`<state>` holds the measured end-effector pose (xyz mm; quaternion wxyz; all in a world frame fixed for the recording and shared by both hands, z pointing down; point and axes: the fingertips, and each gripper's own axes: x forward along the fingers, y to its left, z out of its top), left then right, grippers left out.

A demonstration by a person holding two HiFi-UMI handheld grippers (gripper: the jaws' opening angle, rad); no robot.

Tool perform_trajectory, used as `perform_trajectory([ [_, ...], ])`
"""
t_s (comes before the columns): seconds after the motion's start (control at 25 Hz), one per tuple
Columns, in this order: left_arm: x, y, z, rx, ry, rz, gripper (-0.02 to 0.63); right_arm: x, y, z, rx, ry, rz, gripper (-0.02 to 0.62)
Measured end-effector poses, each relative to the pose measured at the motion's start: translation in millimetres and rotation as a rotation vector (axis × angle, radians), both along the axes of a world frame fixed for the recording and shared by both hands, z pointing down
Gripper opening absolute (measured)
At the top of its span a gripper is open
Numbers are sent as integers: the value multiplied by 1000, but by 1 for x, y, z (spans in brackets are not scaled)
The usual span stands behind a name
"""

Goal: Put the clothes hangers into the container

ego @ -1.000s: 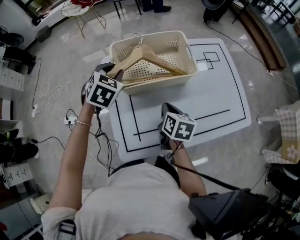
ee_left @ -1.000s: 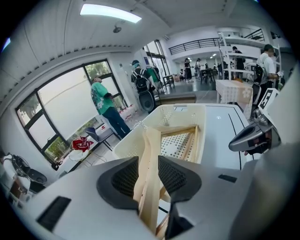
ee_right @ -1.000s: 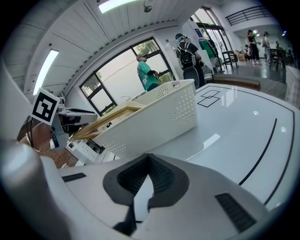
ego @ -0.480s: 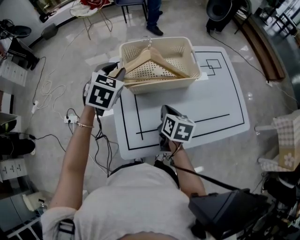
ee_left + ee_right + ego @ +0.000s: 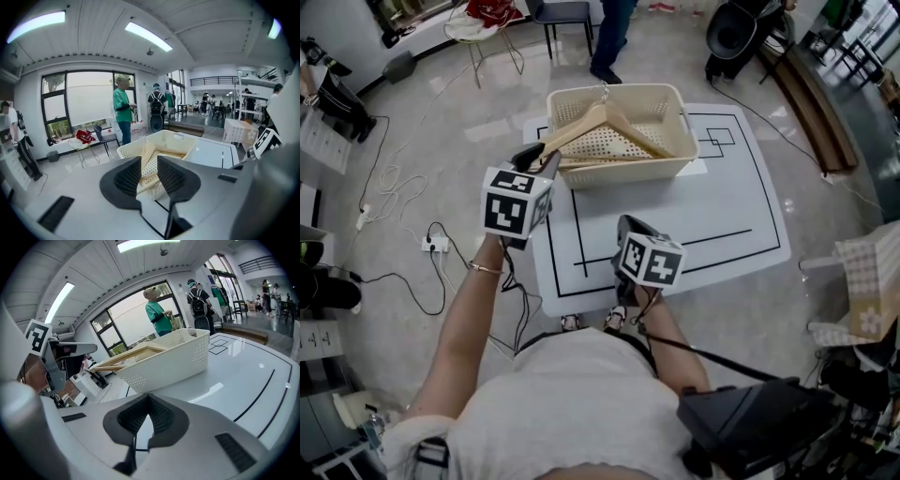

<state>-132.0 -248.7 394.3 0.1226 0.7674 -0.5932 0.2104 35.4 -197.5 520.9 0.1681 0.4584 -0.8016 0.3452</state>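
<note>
Head view: a pale wooden clothes hanger (image 5: 602, 112) lies in the cream perforated plastic basket (image 5: 628, 171) on the white, black-lined table (image 5: 722, 206). One arm of it pokes over the left rim. The left gripper (image 5: 540, 159) is just beside that end. The right gripper (image 5: 625, 222) is over the table's near part.
Left gripper view: jaws apart, just narrowed slightly, nothing between them.
Right gripper view: jaws tip to tip, empty.

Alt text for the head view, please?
Wooden hangers lie in a cream basket on a white table, one end over the rim. The left gripper, empty, jaws just narrowing, hovers by that end; the right gripper, shut, over the table's near edge.
</note>
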Motion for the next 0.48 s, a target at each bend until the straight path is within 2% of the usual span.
perform_trajectory([
  [0.2,14,24,3,37,97,-11,89,2,9,-8,25,11,23,17],
  [0.48,32,47,26,1,199,-3,57,-1,22,-16,45,20,51,17],
])
